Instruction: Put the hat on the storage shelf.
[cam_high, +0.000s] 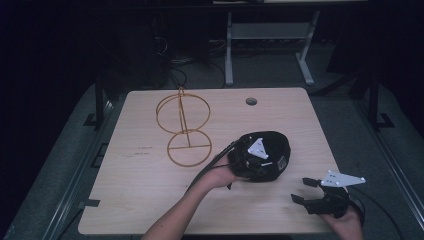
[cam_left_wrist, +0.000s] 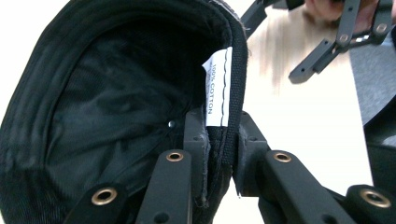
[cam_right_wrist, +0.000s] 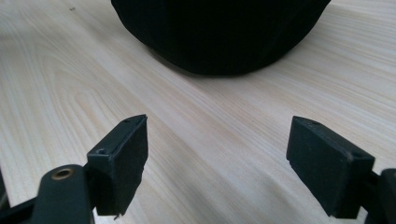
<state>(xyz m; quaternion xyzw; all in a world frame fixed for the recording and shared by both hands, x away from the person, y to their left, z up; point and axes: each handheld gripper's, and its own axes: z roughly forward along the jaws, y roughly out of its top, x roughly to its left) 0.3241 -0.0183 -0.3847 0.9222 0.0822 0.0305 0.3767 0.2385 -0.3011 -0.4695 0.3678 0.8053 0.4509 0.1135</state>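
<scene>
I am looking at a black cotton bucket hat (cam_high: 267, 152) lying on the pale wooden desk (cam_high: 150, 190), right of centre and toward the near edge. The gold wire hat stand (cam_high: 184, 130), two rings joined by an upright rod, is standing well apart from it, off toward the desk's far left corner, so any carry to that stand is running leftward and away from me.

My left hand-held gripper (cam_high: 245, 162) is sitting at the hat's left side, and it is plainly the nearer of the two. In the left gripper view its jaws are clamping the hat's brim (cam_left_wrist: 224, 140) edge-on, closed tight on the stitched fabric right at the white care label (cam_left_wrist: 217, 88), with the hat's dark lining opening out to the left of the jaws. I judge the grip to be firm but narrow, on one spot of a floppy rim.

My right hand-held gripper (cam_high: 306, 191) is hovering near the desk's near right corner, just right of the hat and not touching it. In the right gripper view its jaws are standing wide apart with nothing between them, and the hat's rounded crown (cam_right_wrist: 219, 32) is lying straight ahead of them across bare wood.
</scene>
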